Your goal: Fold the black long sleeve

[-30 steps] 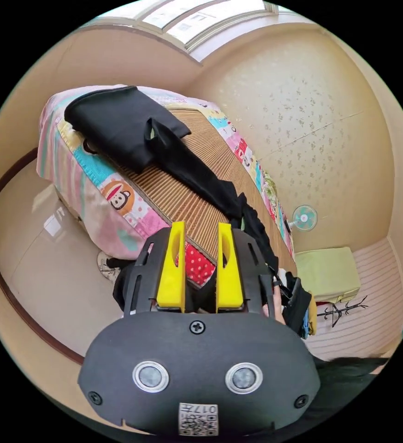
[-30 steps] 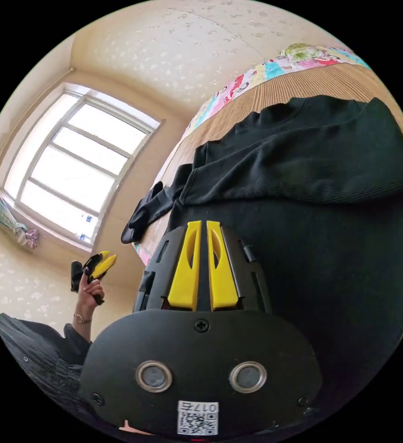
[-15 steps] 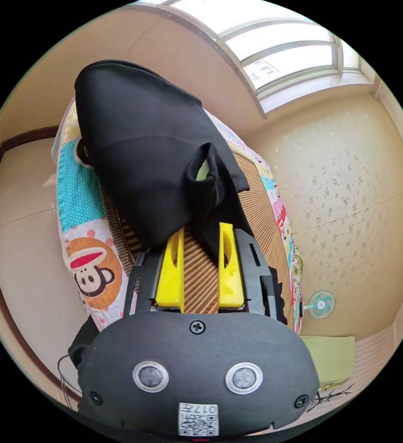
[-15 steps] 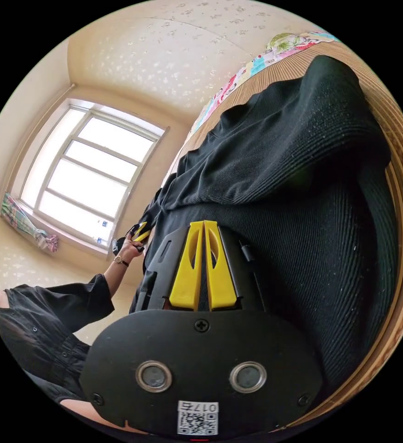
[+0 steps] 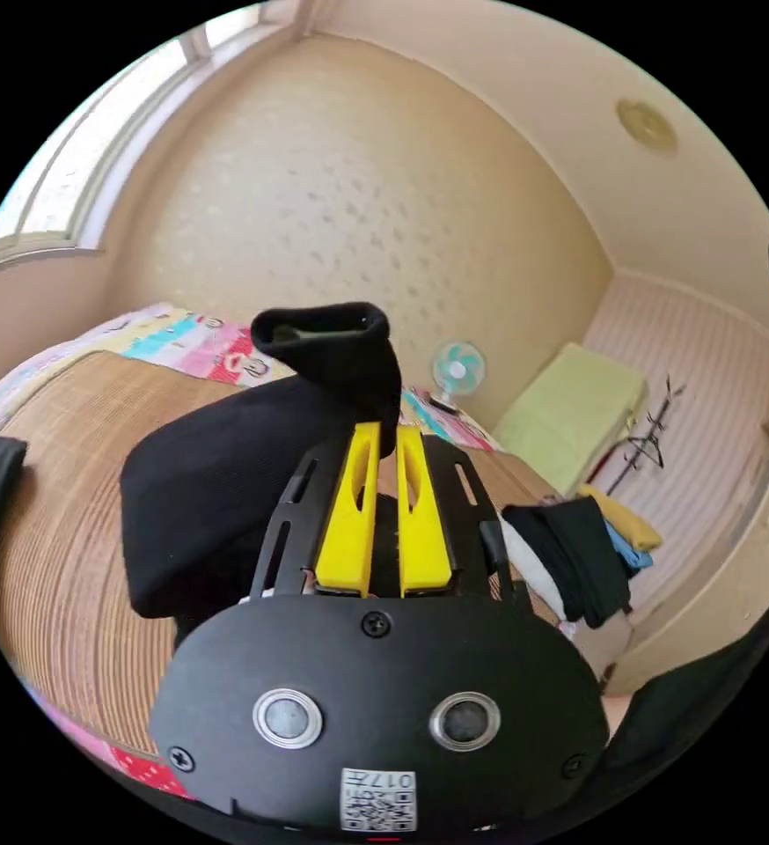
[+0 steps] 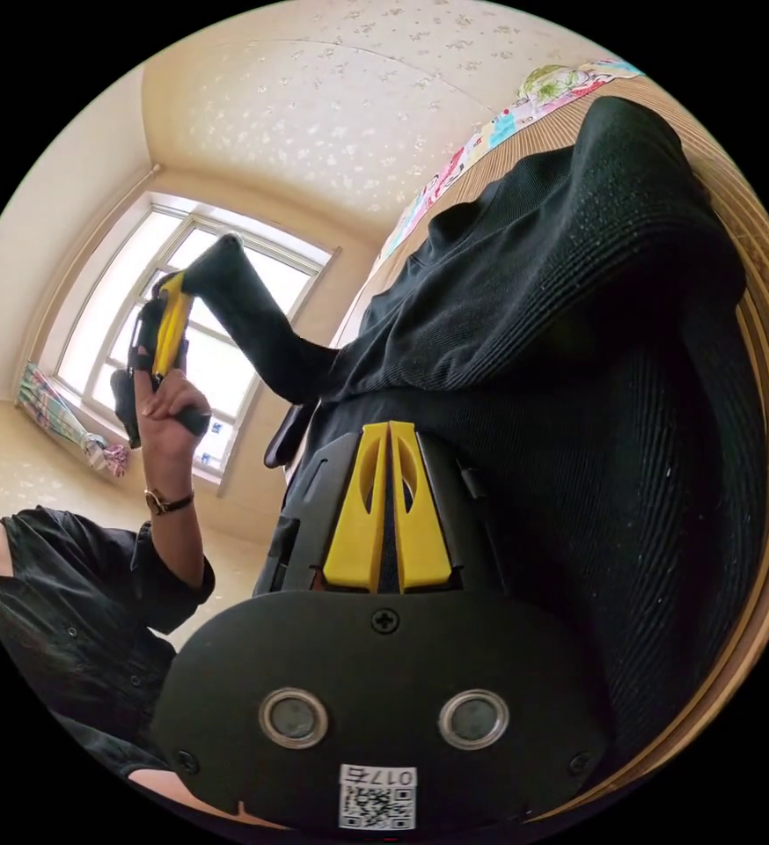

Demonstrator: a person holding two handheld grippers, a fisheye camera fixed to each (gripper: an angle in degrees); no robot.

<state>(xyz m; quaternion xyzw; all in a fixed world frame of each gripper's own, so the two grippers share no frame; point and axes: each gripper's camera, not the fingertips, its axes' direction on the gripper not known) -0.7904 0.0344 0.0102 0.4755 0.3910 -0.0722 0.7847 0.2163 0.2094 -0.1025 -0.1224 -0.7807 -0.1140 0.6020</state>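
The black long sleeve [image 6: 578, 352] lay on the woven mat [image 5: 41, 528], covering the center and right of the right gripper view. Your left gripper [image 5: 383, 440] had its jaws pinched together on the cuff [image 5: 332, 339], lifted at frame center. Your right gripper [image 6: 389, 431] had its jaws together, fabric between them, low on the garment's body.

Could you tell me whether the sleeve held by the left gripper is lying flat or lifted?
Lifted: the left gripper, shut on the sleeve, holds its cuff above the bed mat.
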